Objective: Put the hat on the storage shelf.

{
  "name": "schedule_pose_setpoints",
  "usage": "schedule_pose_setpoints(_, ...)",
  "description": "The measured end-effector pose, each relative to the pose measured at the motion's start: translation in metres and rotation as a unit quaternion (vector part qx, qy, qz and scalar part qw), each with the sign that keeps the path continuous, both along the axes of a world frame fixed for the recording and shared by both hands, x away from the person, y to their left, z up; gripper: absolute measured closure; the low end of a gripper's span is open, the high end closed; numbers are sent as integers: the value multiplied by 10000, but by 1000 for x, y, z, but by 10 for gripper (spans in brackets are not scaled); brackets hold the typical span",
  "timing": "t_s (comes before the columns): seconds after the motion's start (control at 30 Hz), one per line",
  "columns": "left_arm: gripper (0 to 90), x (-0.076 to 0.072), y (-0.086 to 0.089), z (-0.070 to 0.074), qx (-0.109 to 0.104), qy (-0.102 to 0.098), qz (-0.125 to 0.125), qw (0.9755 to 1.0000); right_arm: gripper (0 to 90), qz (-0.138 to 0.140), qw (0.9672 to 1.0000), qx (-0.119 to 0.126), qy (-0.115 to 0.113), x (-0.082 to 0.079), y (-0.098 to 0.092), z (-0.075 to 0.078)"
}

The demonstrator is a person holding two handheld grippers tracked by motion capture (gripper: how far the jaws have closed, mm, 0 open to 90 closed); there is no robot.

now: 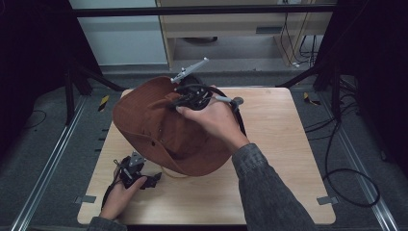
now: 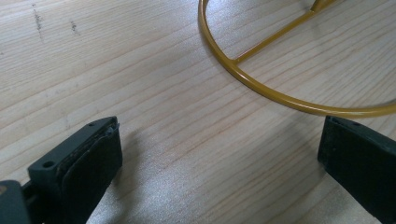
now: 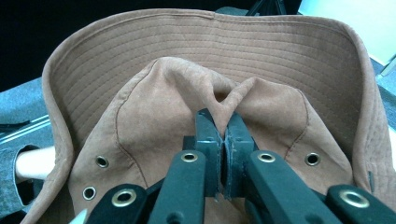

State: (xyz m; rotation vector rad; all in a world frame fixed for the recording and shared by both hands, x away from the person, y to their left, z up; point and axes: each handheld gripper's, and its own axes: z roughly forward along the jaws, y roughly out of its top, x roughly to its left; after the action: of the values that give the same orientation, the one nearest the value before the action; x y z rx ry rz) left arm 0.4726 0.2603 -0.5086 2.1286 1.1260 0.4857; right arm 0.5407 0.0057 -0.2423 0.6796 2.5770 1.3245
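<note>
A brown suede brimmed hat (image 1: 159, 130) is held above the middle of the wooden table (image 1: 279, 144). My right gripper (image 1: 182, 102) comes in at its far side. In the right gripper view the jaws (image 3: 223, 122) are shut on a pinched fold of the hat's crown (image 3: 187, 93), with the brim curving up behind it. My left gripper (image 1: 150, 180) rests on the table near the front left corner, just in front of the hat. Its jaws (image 2: 219, 135) stand wide open over bare wood. A yellow wire ring (image 2: 243, 77) lies just beyond them.
A pale shelf unit (image 1: 231, 33) stands behind the table. Black cables (image 1: 346, 178) loop on the floor at the right. Dark frame legs (image 1: 72, 91) stand at the back left and back right. Metal rails (image 1: 53, 159) run along both sides of the table.
</note>
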Motion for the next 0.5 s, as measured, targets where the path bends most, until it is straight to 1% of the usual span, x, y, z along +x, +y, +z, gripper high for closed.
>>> schedule_pose_setpoints(0.5,0,0,0,0,9,-12,13,10000,864,121,9999,-28,-21,-5,4,-4)
